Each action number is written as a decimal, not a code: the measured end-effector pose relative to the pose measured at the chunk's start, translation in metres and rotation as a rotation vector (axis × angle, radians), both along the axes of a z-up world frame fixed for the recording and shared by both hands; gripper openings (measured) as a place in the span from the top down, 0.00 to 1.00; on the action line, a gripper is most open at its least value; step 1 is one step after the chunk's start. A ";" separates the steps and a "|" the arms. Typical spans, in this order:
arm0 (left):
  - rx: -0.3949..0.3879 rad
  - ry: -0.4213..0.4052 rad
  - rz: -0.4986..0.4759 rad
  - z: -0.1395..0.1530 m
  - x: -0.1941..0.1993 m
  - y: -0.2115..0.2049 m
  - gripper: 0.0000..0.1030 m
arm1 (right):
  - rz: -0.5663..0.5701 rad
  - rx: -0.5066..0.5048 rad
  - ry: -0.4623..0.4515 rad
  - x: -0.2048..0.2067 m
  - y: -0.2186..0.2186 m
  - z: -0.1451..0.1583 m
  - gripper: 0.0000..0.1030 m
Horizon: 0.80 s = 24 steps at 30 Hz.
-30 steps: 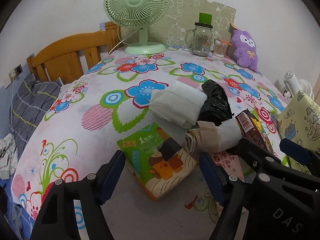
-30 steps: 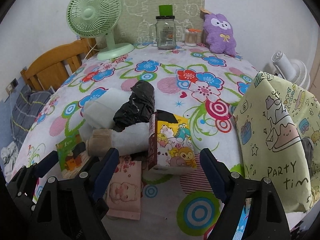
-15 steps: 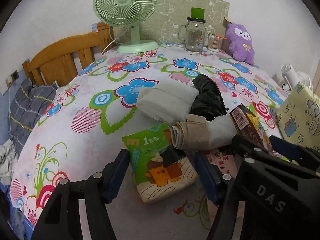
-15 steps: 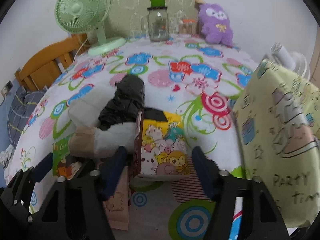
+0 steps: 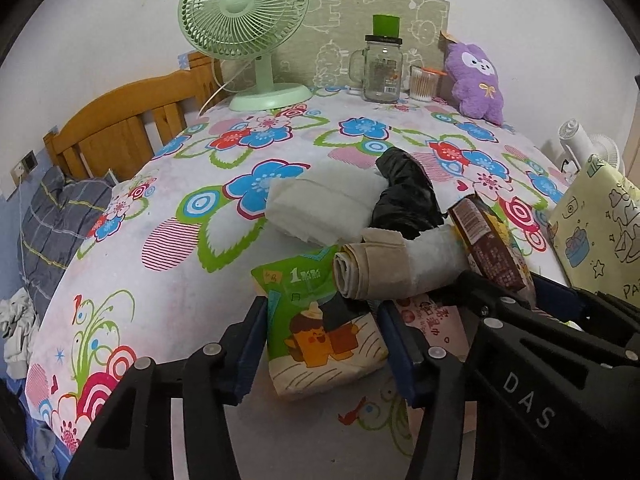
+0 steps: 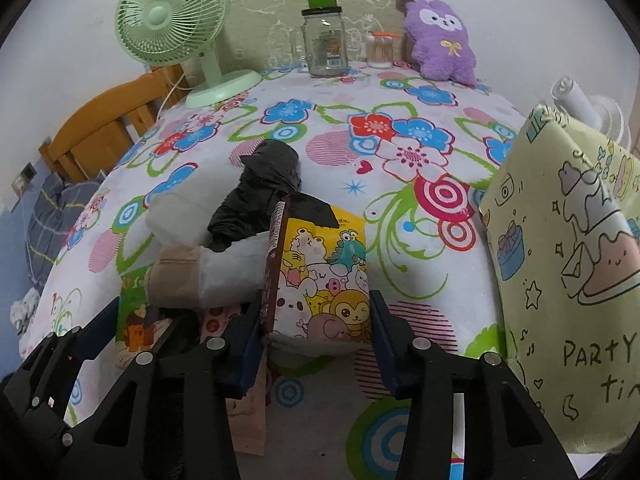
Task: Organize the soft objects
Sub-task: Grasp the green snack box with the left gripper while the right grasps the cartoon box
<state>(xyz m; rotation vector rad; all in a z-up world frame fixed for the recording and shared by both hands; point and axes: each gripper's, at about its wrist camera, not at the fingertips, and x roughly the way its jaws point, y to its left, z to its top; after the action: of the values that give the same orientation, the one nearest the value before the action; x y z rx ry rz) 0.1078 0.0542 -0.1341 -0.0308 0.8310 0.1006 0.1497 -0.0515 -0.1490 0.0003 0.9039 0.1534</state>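
In the left wrist view the left tongs (image 5: 322, 344) are closing around a green tissue pack (image 5: 320, 328) that lies flat on the flowered tablecloth (image 5: 160, 240) directly between the two blue pads; the pads sit at its long edges, and whether they already press on it cannot be told for sure. Just beyond the tips, resting on the pack's far end, is a rolled beige and grey cloth (image 5: 396, 272), with a folded white cloth (image 5: 324, 208) and a crumpled black bag (image 5: 404, 200) further ahead, and the right tongs' black frame crowds in from the right. The pack looks light and squashy with a slick film wrapper, so I judge a hold across its middle, not its sealed end, would keep it from sliding out. In the right wrist view the right tongs (image 6: 316, 332) are closing on a cartoon animal tissue pack (image 6: 320, 280) standing on edge between the pads, both pads at or against its sides. A pink wipes packet (image 6: 248, 400) lies under the left pad, and a yellow party gift bag (image 6: 568, 280) stands well to the right. This pack also seems soft and light; gripping its lower half should hold it steady, though a hard squeeze would likely buckle it
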 end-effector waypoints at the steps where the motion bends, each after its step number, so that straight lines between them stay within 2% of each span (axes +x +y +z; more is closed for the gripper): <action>1: -0.006 -0.001 0.000 0.001 -0.001 0.001 0.47 | 0.004 -0.005 -0.007 -0.001 0.001 0.001 0.51; 7: -0.018 -0.007 0.002 0.005 -0.007 0.003 0.50 | 0.020 -0.026 -0.038 -0.010 0.006 0.009 0.52; 24: -0.010 -0.087 0.011 0.034 -0.028 0.010 0.50 | 0.022 0.004 -0.099 -0.030 0.011 0.038 0.53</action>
<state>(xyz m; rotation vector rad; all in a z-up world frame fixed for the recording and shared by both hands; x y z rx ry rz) 0.0795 0.0645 -0.0997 -0.0490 0.7446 0.1048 0.1193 -0.0400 -0.1115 -0.0135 0.8053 0.1745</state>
